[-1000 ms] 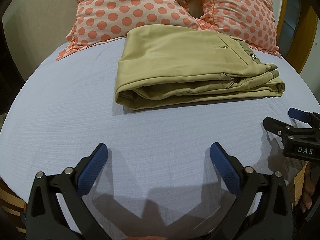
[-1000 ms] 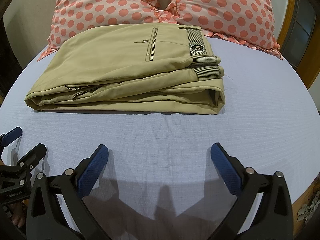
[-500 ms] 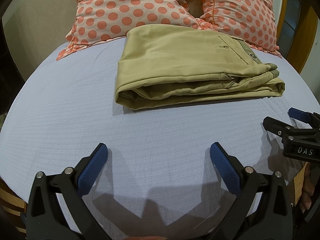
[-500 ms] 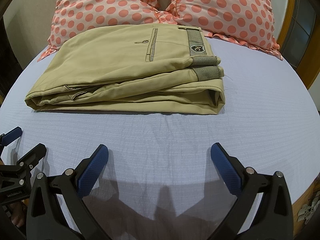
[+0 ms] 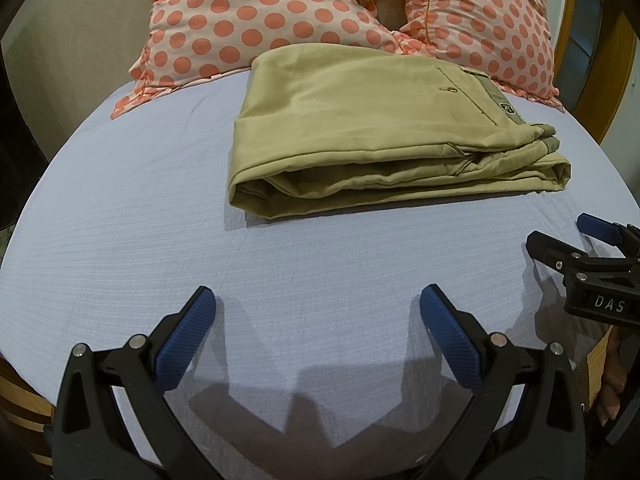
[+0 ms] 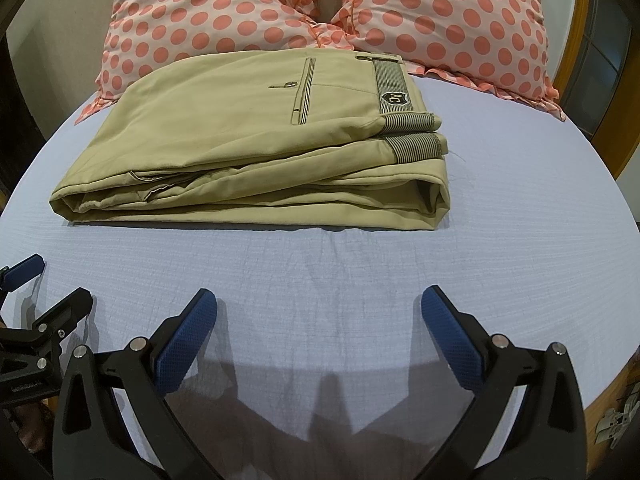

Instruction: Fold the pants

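The khaki pants [image 5: 372, 128] lie folded in a flat stack on the pale blue bed sheet [image 5: 120, 220], up near the pillows; they also show in the right wrist view [image 6: 256, 136], waistband to the right. My left gripper [image 5: 316, 312] is open and empty, near the bed's front edge, well short of the pants. My right gripper [image 6: 318, 314] is open and empty too, also short of the pants. The right gripper shows at the right edge of the left wrist view [image 5: 592, 264]. The left gripper shows at the left edge of the right wrist view [image 6: 40, 304].
Two polka-dot pillows [image 6: 224, 12] [image 6: 448, 20] lie behind the pants at the head of the bed. A wooden frame [image 6: 576, 64] stands at the right. The bed's edge [image 5: 24, 392] drops off at the lower left.
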`<state>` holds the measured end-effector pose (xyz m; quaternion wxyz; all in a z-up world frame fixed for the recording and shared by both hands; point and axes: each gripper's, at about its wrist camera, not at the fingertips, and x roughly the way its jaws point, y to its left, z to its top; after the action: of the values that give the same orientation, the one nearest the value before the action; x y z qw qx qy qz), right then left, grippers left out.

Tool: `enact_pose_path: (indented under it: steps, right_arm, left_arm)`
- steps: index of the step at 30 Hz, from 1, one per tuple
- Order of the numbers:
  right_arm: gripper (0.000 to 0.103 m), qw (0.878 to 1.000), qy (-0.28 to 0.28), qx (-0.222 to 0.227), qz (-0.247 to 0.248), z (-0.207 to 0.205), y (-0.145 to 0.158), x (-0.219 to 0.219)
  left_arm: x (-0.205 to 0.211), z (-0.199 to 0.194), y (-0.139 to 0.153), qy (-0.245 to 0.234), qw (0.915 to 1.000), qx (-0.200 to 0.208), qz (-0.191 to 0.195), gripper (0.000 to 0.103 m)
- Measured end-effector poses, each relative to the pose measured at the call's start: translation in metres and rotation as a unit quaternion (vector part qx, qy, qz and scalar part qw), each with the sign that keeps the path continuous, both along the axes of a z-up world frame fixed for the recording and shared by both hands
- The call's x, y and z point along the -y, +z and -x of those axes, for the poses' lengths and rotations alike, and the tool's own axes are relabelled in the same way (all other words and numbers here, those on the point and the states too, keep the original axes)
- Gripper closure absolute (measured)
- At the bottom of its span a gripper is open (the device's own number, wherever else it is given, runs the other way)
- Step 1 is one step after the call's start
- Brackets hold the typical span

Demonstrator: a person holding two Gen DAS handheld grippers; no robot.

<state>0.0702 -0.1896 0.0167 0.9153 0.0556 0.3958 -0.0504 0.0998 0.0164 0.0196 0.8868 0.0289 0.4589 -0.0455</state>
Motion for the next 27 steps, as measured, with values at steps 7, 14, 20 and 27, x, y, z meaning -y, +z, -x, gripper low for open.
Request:
enact_pose_path:
  steps: [7, 14, 20, 27]
  right_arm:
    - [0.001, 1.000, 0.000, 0.001, 0.000, -0.0005, 0.0003, 0.0002]
    - [0.001, 1.000, -0.003, 0.003, 0.000, -0.0022, 0.0010, -0.0001]
    - [0.001, 1.000, -0.003, 0.003, 0.000, -0.0028, 0.0009, -0.0002]
    - [0.001, 1.000, -0.004, 0.004, 0.000, -0.0016, -0.0002, -0.0009]
  left_arm:
    - [0.0008, 0.0004, -0.0003, 0.000, 1.0000, -0.001, 0.000, 0.002]
    - [0.0014, 0.0014, -0.0004, 0.000, 1.0000, 0.000, -0.001, 0.002]
    - [0.0018, 0.0030, -0.0007, -0.003, 1.0000, 0.001, -0.001, 0.002]
    - [0.0014, 0.0042, 0.0003, -0.005, 1.0000, 0.002, -0.001, 0.002]
